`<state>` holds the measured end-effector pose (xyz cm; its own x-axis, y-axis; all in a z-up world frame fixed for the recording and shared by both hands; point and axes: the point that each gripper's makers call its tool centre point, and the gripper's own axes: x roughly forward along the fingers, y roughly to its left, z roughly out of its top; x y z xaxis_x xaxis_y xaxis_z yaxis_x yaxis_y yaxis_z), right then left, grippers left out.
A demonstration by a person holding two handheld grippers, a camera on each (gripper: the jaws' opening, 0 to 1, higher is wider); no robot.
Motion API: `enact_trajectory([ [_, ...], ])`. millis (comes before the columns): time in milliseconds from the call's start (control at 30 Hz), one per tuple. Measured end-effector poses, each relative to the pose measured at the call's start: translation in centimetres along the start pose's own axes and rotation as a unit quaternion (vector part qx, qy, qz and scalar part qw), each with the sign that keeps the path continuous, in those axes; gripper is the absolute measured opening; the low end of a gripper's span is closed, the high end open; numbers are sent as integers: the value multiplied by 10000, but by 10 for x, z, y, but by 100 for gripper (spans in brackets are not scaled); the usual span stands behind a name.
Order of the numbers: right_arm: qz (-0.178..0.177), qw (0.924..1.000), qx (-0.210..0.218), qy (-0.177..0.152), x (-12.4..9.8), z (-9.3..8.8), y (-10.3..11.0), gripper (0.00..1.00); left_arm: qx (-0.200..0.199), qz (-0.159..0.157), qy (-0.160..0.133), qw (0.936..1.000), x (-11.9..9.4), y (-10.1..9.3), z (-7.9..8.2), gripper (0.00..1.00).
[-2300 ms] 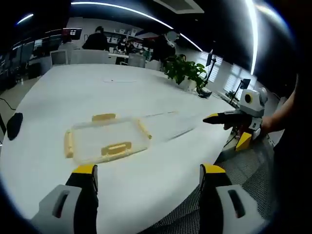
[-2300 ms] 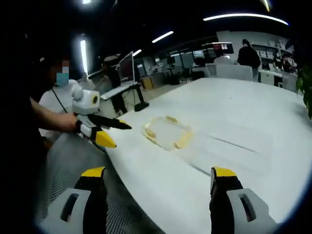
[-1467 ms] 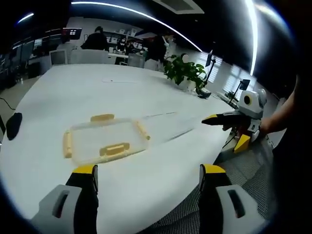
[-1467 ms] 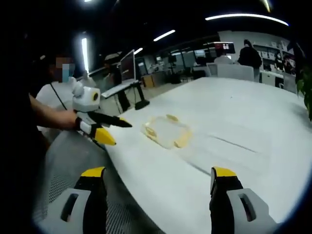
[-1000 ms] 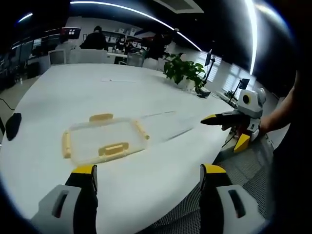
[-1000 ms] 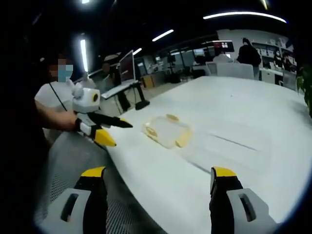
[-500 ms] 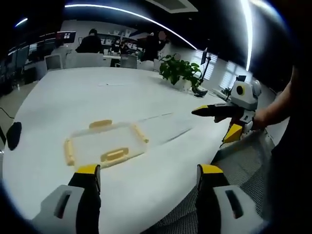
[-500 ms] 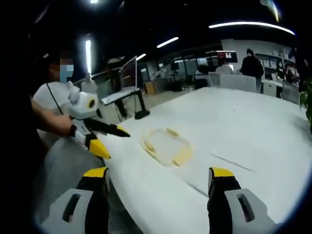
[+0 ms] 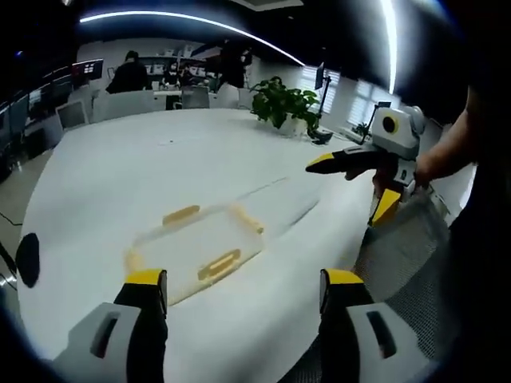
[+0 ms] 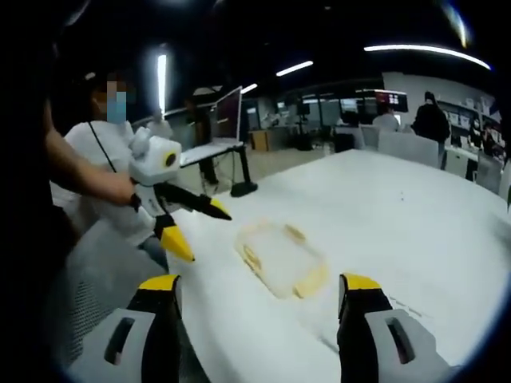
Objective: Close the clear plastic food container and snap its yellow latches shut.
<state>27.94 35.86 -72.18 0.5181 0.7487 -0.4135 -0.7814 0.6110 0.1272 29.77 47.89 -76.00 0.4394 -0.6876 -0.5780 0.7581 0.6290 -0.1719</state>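
On the white tabletop (image 9: pixel 120 175) the clear container (image 9: pixel 196 247) lies flat, yellow latches (image 9: pixel 219 264) seen at its edges | latches not judged snapped; nothing is touched | left gripper (image 9: pixel 239 283) and right gripper (image 10: pixel 251 287) are held apart from it, jaws open and empty.

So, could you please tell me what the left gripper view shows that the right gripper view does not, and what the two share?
The left gripper view alone has the potted plant, a dark object at the table's near-left edge, and the right gripper, open, coming in from the right. The right gripper view alone has a monitor on a stand and the left gripper, open, coming in from the left. Both show the clear container with yellow latches on the white table.
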Motion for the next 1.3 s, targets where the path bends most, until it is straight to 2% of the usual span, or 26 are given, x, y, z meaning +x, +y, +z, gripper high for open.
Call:
enact_trajectory([
  [233,-18,9996,-242,176,16,2,-9,80,225,-49,260,9994,1,27,-8,76],
  [500,28,9985,-412,352,39,5,-17,79,386,-204,414,9982,3,50,-11,72],
  [700,105,9965,-624,544,54,3,-20,79,762,-325,631,9946,5,64,-18,74],
  [867,175,9932,-796,832,66,-4,-28,79,1110,-610,1030,9866,10,74,-29,75],
  [967,222,9914,-855,962,71,-7,-30,79,1339,-665,1080,9829,13,80,-28,75],
  [1133,216,9881,-998,1148,80,-8,-41,77,1490,-798,1166,9787,21,89,-28,75],
  [1200,255,9845,-1115,1329,82,-13,-44,77,1583,-854,1224,9760,23,91,-29,75],
  [1267,283,9832,-1180,1363,84,-14,-45,77,1644,-895,1334,9732,26,94,-32,75],
  [1300,314,9823,-1180,1422,86,-16,-46,77,1745,-956,1399,9700,27,95,-33,75],
])
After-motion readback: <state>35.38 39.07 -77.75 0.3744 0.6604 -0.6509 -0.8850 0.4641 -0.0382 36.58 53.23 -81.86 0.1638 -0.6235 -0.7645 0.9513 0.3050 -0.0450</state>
